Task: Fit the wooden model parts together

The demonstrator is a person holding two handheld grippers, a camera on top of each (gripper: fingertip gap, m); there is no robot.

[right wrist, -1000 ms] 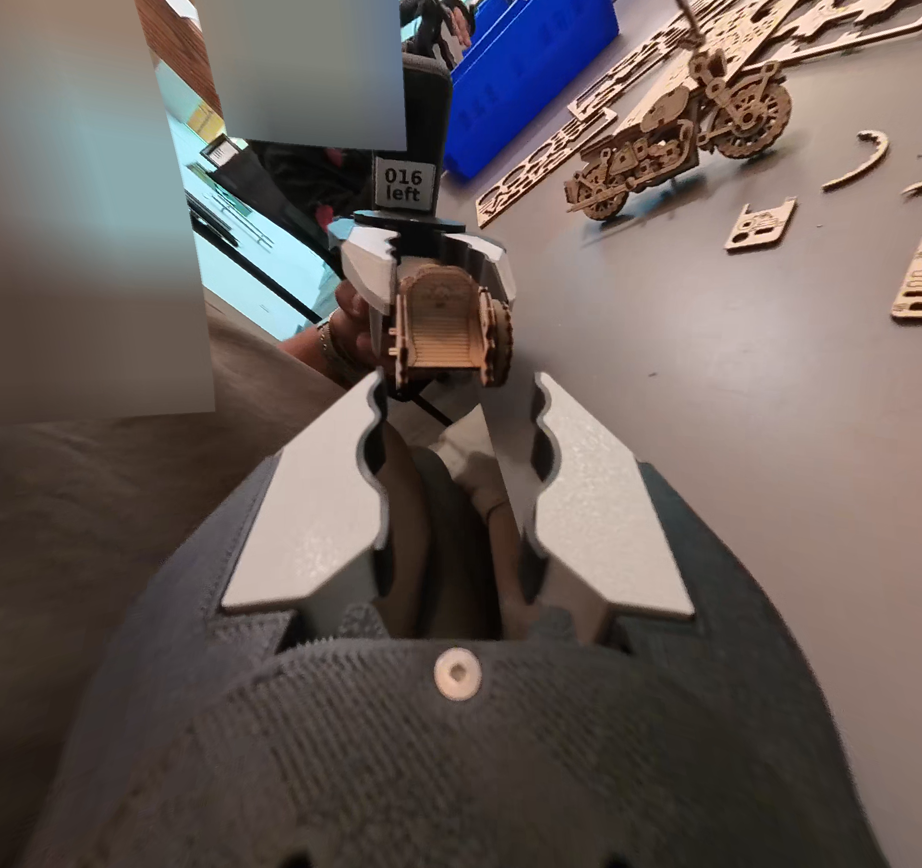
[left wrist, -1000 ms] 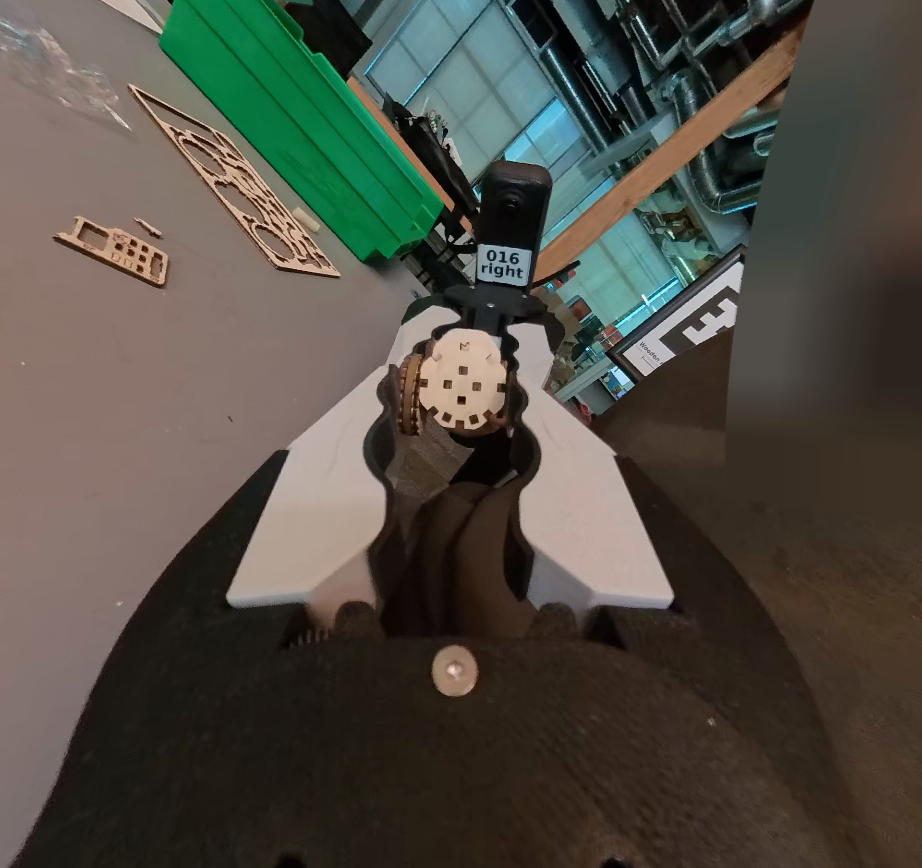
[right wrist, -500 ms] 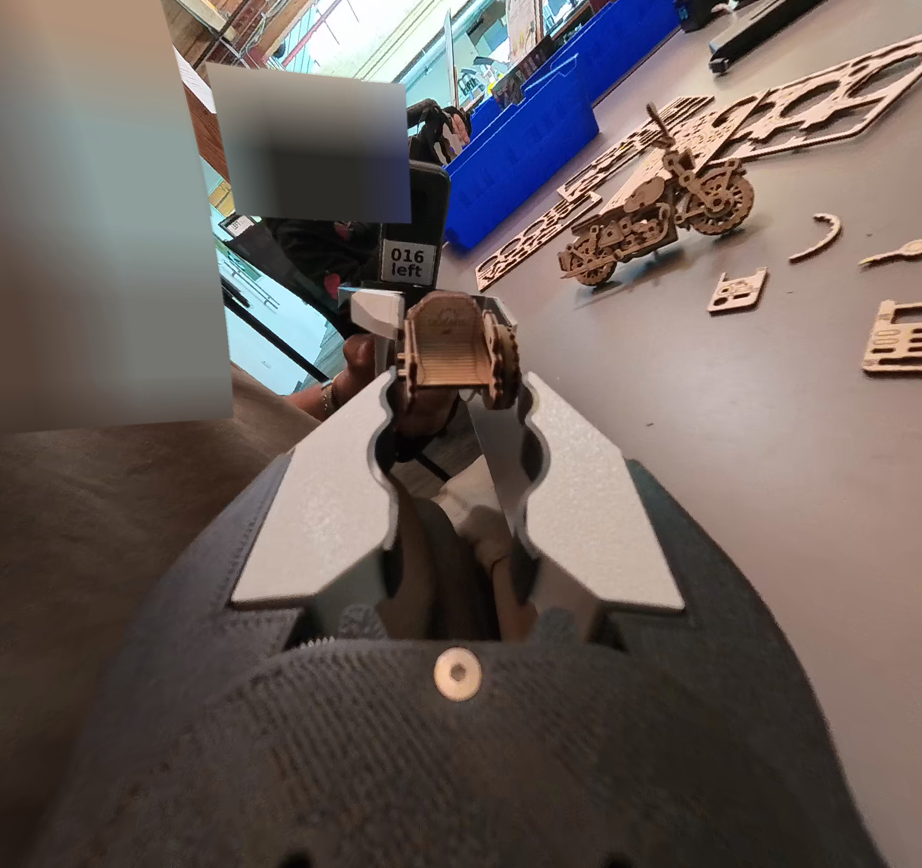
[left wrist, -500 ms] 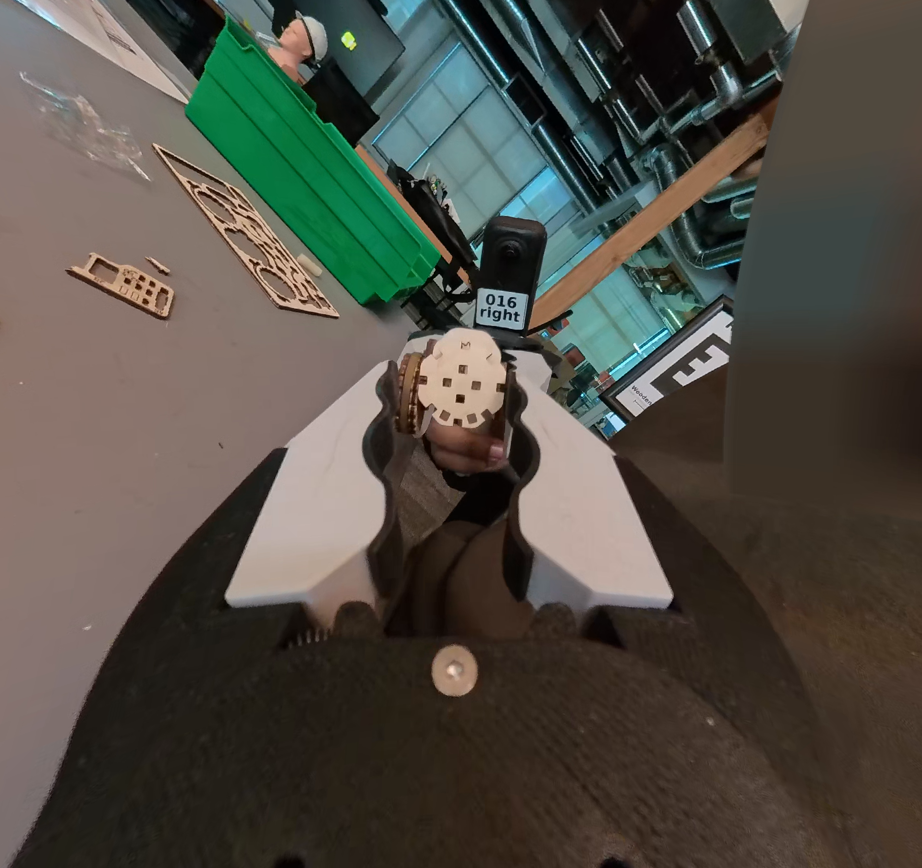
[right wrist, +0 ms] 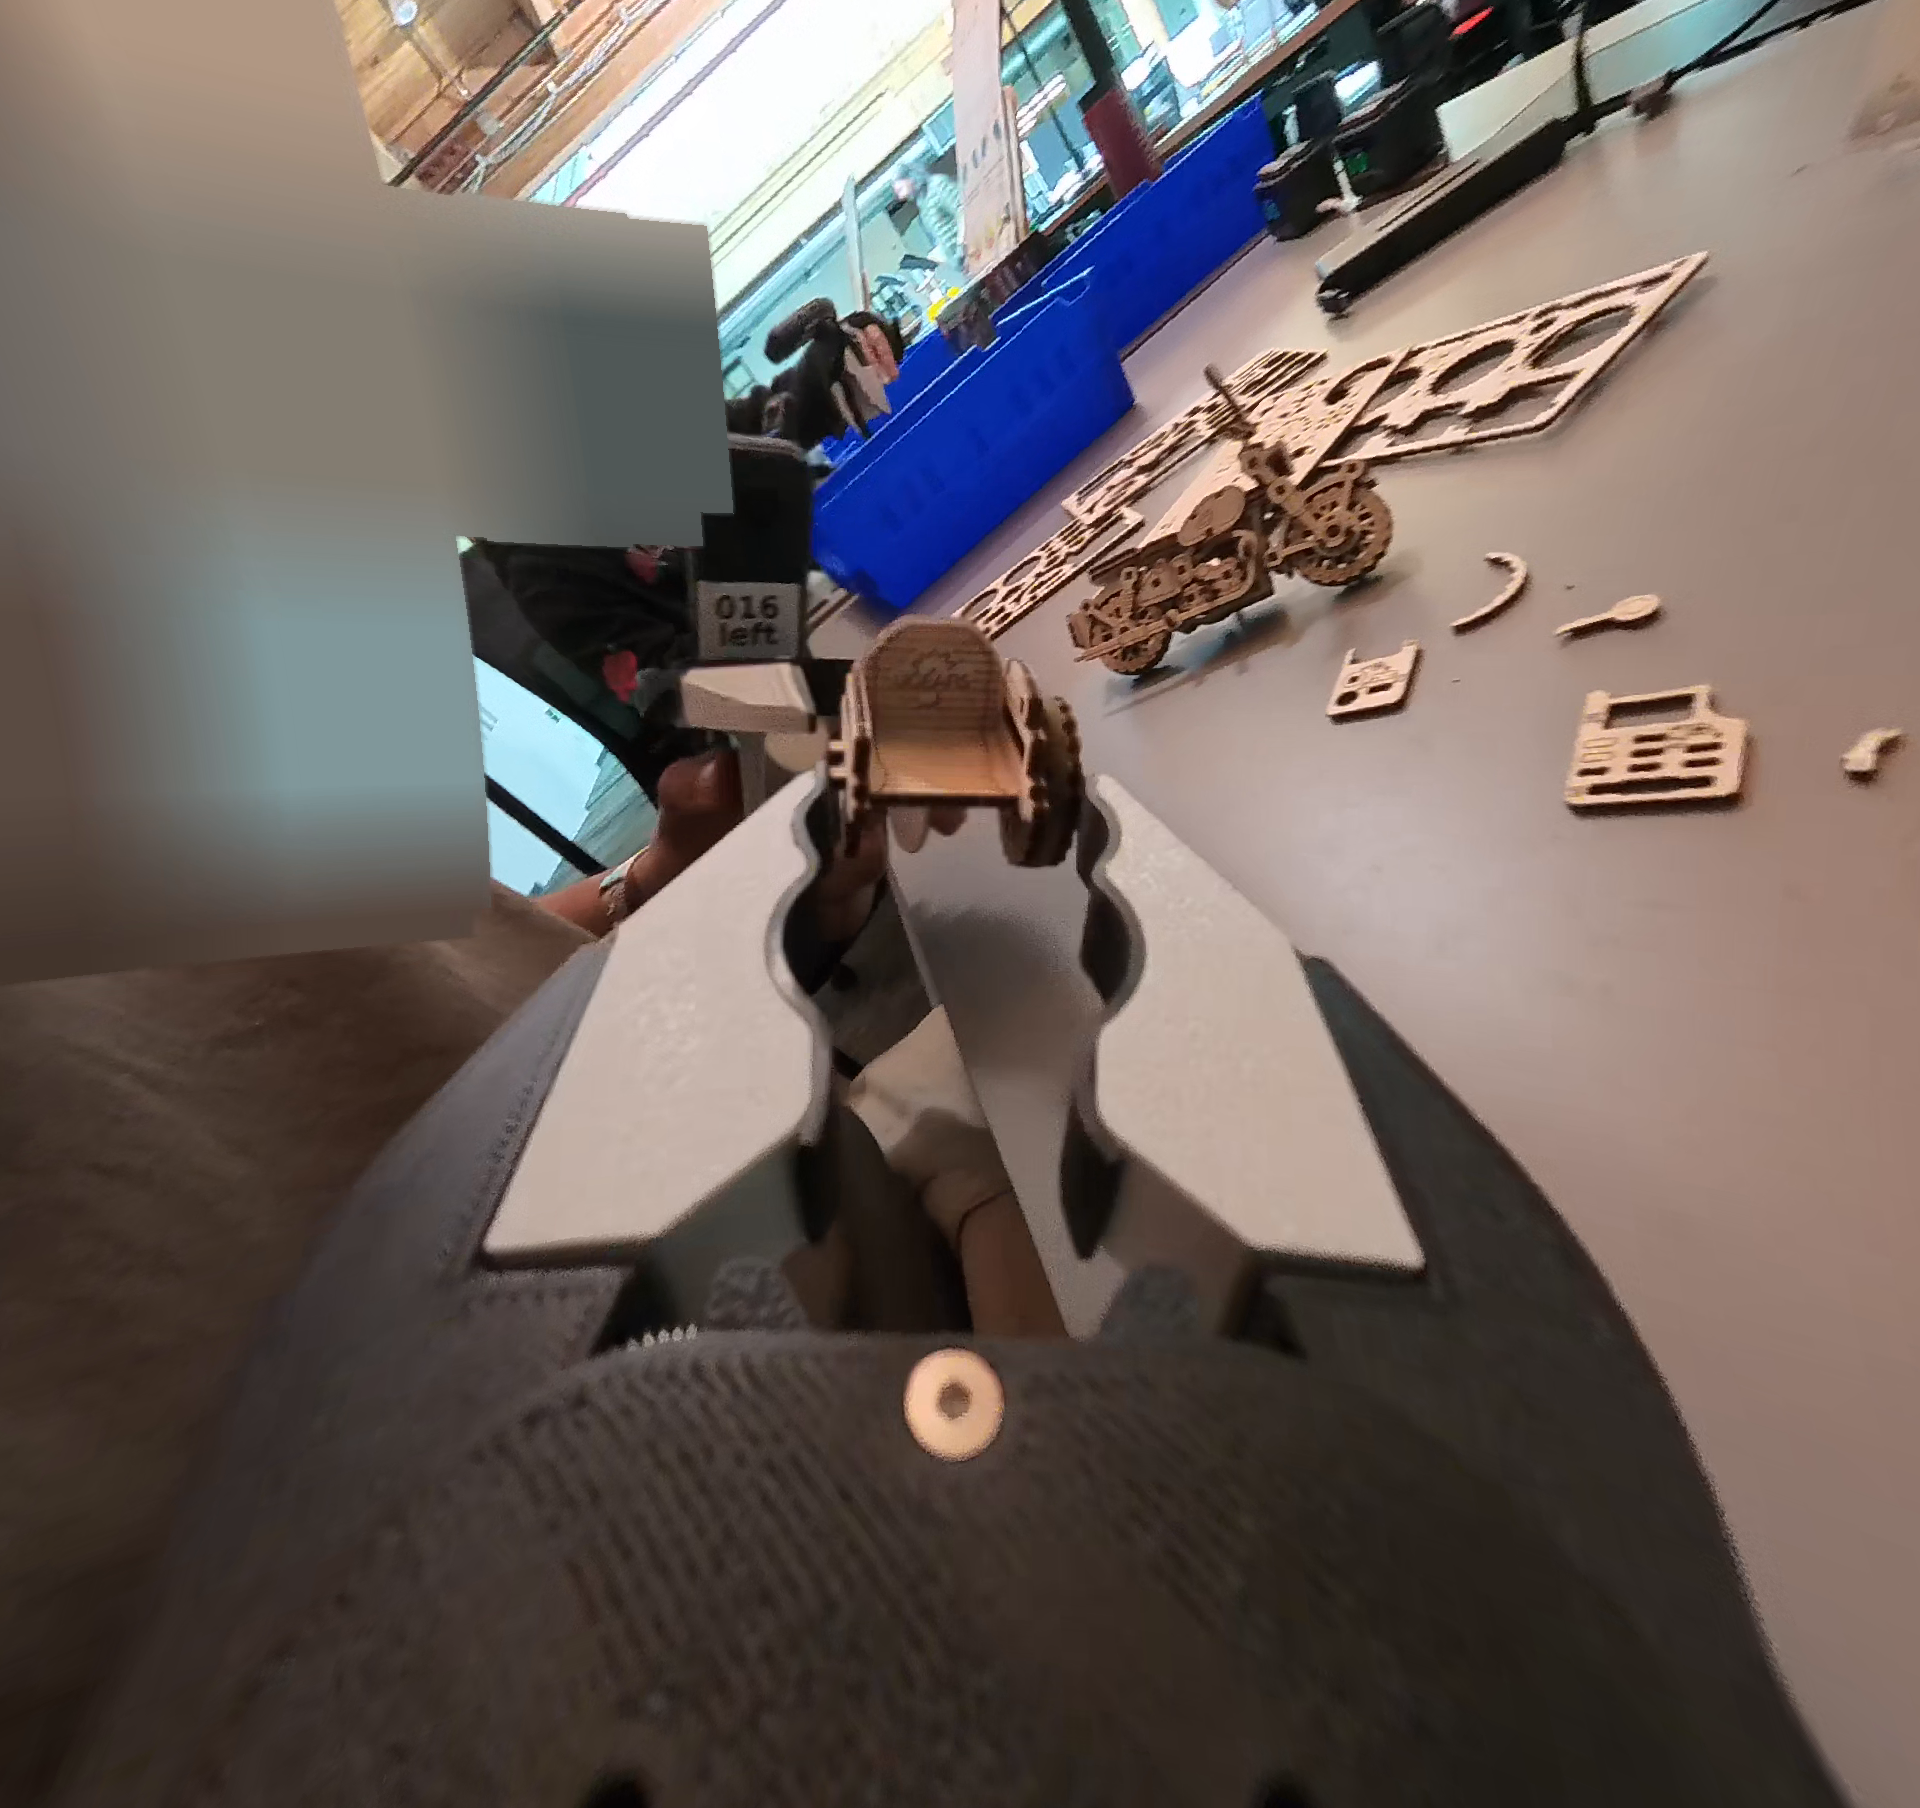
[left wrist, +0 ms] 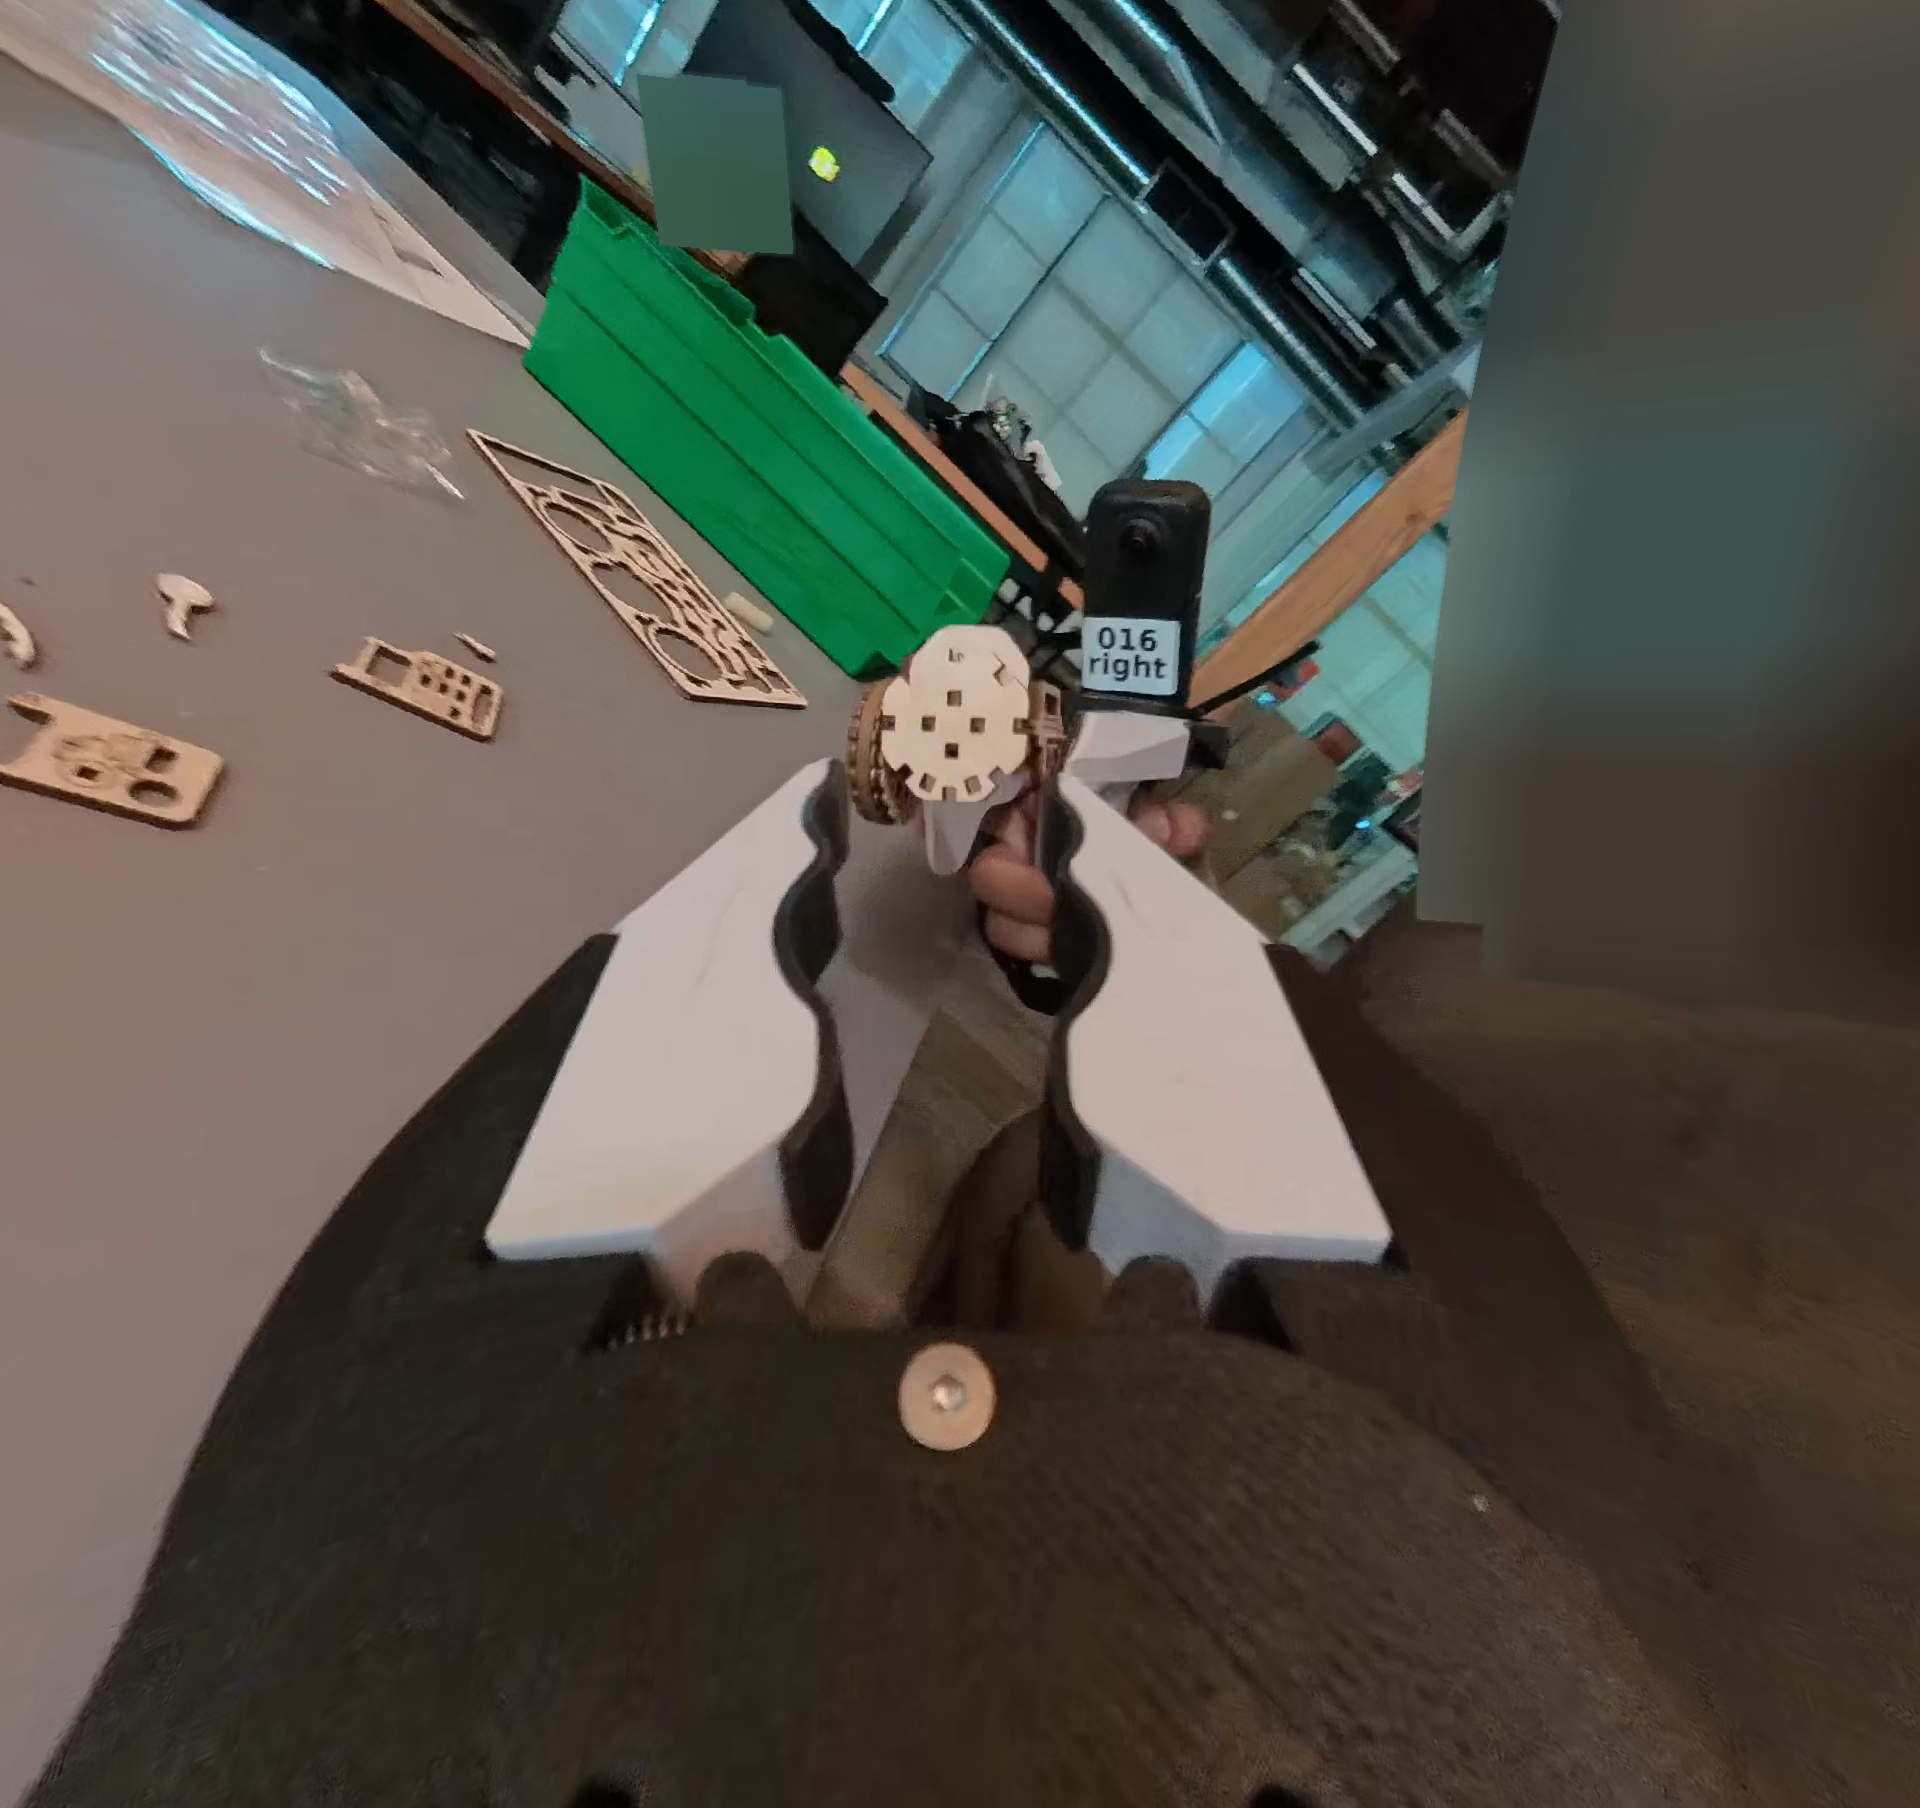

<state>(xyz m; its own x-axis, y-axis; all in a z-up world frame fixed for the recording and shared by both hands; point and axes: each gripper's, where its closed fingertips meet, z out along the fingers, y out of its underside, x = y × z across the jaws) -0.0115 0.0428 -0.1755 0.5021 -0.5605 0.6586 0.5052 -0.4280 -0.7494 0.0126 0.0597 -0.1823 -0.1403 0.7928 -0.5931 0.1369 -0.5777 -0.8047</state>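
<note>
A small wooden sidecar assembly with a toothed round plate and a wheel hangs in the air between both grippers. My left gripper is shut on it at the fingertips. In the right wrist view the sidecar shows its open seat, and my right gripper has its tips against both sides of it, one on the side plate and one on the wheel. A finished wooden motorcycle model stands on the grey table, to the right and beyond.
A green bin, a cut-out wooden sheet and loose flat parts lie on the table to the left. Blue bins, more cut-out sheets and loose parts lie beyond the motorcycle model. Less than 4 cm separates the two grippers' tips. My left tips are roughly 15 cm from the finished wooden motorcycle model.
My right gripper has moved forward onto the sidecar and its jaws have narrowed around it. My left gripper has kept its hold and tilted, so more of the table shows.
</note>
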